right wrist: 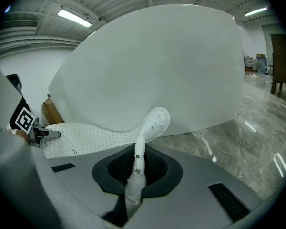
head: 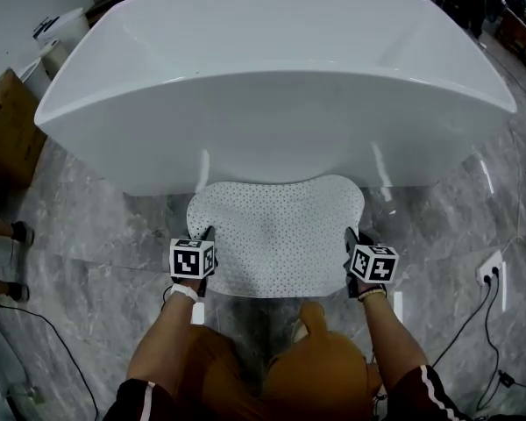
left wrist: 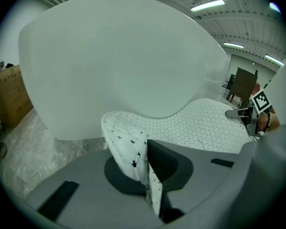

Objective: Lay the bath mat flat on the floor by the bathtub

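Left gripper (head: 209,233) and right gripper (head: 351,235) clamp the bath mat (head: 280,235), bathtub (head: 272,130) seemingly empty.

— What was the room around you like?
— Glossy grey marbled floor (head: 88,235) lay under me. A cardboard box (head: 4,130) stood to my left, a white socket block (head: 489,268) lay to my right, and strip lights (right wrist: 74,17) glowed overhead.

No readable text or labels anywhere.
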Demonstrator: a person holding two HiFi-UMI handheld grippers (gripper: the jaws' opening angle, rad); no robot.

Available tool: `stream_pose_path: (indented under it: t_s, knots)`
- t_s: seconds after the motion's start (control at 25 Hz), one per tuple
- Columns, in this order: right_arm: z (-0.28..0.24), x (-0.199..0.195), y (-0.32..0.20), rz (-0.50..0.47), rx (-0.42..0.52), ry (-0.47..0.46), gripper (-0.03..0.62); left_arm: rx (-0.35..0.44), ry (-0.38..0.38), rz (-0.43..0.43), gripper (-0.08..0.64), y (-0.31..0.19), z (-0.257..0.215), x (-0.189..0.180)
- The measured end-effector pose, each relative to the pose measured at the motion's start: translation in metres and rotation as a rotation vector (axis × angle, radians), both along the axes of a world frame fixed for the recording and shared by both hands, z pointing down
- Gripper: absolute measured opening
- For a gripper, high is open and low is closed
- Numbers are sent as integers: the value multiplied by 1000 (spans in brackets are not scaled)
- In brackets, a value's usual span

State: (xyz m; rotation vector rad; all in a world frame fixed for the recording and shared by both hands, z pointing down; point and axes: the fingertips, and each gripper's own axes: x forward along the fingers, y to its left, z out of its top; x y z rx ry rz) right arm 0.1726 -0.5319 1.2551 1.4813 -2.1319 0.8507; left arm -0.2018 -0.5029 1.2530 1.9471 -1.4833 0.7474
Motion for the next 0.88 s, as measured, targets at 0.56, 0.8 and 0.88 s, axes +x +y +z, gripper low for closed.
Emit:
stream_pose_path:
  t_s: [0.56, 0.8, 0.88]
  knots:
    - [46, 0, -10, -3, -62, -12, 41, -55, -34, -35, 26, -10, 40, -11]
    - [55, -1, -14, -12, -79, -6, 41, -91, -41, -41, 26, -9, 56, -12]
    - [57, -1, -16, -16, -83, -1, 41, -102, -40, -40, 26, -8, 60, -11]
